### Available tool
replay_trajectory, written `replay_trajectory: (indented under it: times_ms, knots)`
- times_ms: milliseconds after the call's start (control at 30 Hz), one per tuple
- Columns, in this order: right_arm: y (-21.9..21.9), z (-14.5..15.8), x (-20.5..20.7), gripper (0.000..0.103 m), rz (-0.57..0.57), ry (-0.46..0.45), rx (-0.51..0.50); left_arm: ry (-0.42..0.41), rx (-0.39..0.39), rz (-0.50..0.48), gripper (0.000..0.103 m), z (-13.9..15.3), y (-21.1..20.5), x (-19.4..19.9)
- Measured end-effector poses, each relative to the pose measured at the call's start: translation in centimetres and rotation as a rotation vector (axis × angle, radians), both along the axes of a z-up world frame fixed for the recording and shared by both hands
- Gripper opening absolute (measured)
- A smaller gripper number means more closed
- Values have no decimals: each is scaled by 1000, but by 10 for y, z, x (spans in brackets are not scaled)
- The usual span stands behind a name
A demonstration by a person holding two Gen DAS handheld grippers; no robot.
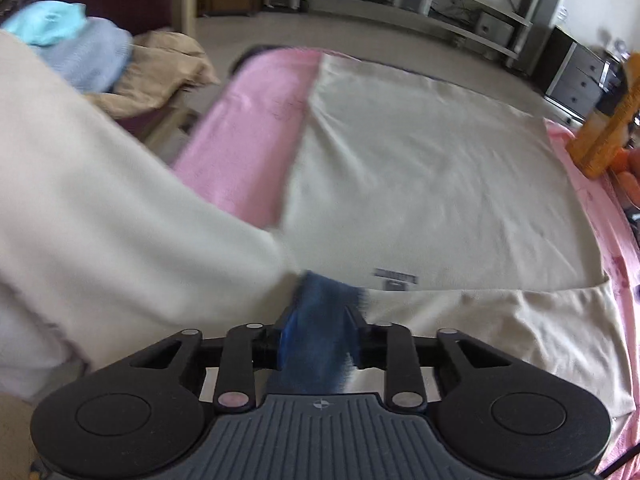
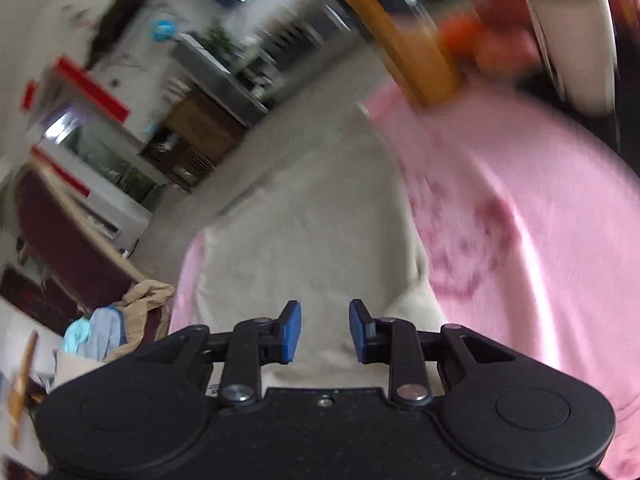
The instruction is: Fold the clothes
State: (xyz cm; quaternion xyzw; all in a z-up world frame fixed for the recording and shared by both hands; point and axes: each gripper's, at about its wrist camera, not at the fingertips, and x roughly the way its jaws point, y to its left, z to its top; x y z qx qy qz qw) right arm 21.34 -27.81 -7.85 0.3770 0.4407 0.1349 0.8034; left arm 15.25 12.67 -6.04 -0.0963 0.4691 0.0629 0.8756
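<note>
Left wrist view — left gripper (image 1: 320,336) fingers blurred, cream garment (image 1: 420,184) edge cut off.

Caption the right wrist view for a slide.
Right gripper, jaws apart and empty, above a cream garment spread on a pink blanket.
</note>
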Motion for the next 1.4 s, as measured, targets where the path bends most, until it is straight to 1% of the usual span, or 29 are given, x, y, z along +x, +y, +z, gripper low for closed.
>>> replay_trajectory:
  times_ms: [33,67,133,200,233,267,300,333,400,433,500,533,567,667,700,767,800,867,933,967,1000,1033,1067,1133,1200,1233,1300,1367,1400]
  knots:
    - [-4,-16,2,20,-22,55,58,4,-5,-16,25,-3,-4,3]
    - [-7,-32,5,19,-45,111,115,17,-4,-26,26,-7,-7,6]
    - [-1,-49,16,19,14,169,167,47,24,-22,28,-14,-11,11]
    - [11,-52,26,20,85,165,75,54,57,1,31,-17,-12,13]
    - [9,-56,30,18,70,169,53,56,48,12,31,-17,-10,13]
    - [4,-60,33,8,44,177,41,54,41,17,31,-17,-9,12]
    - [-10,-70,34,5,-24,195,96,52,35,22,31,-17,-8,11]
    - [-29,-81,32,0,-126,212,179,50,28,27,31,-17,-6,9]
    - [-59,-98,21,0,-295,225,327,47,20,31,31,-16,-5,8]
    - [-69,-101,15,5,-363,225,359,47,15,33,31,-16,-4,7]
    - [-84,-89,-1,14,-484,193,281,43,-1,48,30,-14,1,7]
    - [-91,-82,-9,21,-527,173,258,37,-3,61,30,-11,2,3]
    - [-95,-79,-15,23,-539,163,267,32,-5,74,29,-8,4,-1]
    - [-92,-68,-27,23,-444,136,335,8,-23,77,27,1,8,-15]
    - [-85,-62,-29,24,-388,120,318,-3,-34,67,27,4,8,-21]
    - [-66,-49,-33,30,-270,85,273,-24,-49,43,27,8,4,-31]
    - [-57,-46,-33,30,-220,80,261,-29,-51,32,29,9,3,-33]
    - [-38,-46,-31,30,-131,84,245,-5,-27,30,29,1,0,-29]
    - [-25,-54,-23,30,-74,121,212,49,3,45,29,-12,1,-20]
    - [-25,-59,-21,30,-75,142,183,72,18,50,34,-17,2,-16]
    - [-26,-64,-19,23,-83,162,151,70,30,45,33,-17,2,-16]
    - [-27,-68,-18,11,-92,183,120,69,40,41,34,-16,1,-16]
    - [-33,-72,-20,7,-125,198,137,69,45,43,34,-16,2,-18]
    - [-57,-76,-34,2,-229,214,172,72,57,50,34,-15,5,-21]
    - [-82,-76,-49,1,-345,230,168,79,69,62,34,-14,9,-24]
    - [-94,-75,-58,2,-406,239,156,83,64,79,34,-13,13,-28]
    - [-111,-71,-73,9,-463,248,166,81,37,102,30,-9,21,-37]
    - [-108,-63,-81,27,-439,225,161,47,28,91,28,1,23,-50]
    - [-106,-57,-85,29,-410,204,153,29,27,76,28,5,20,-55]
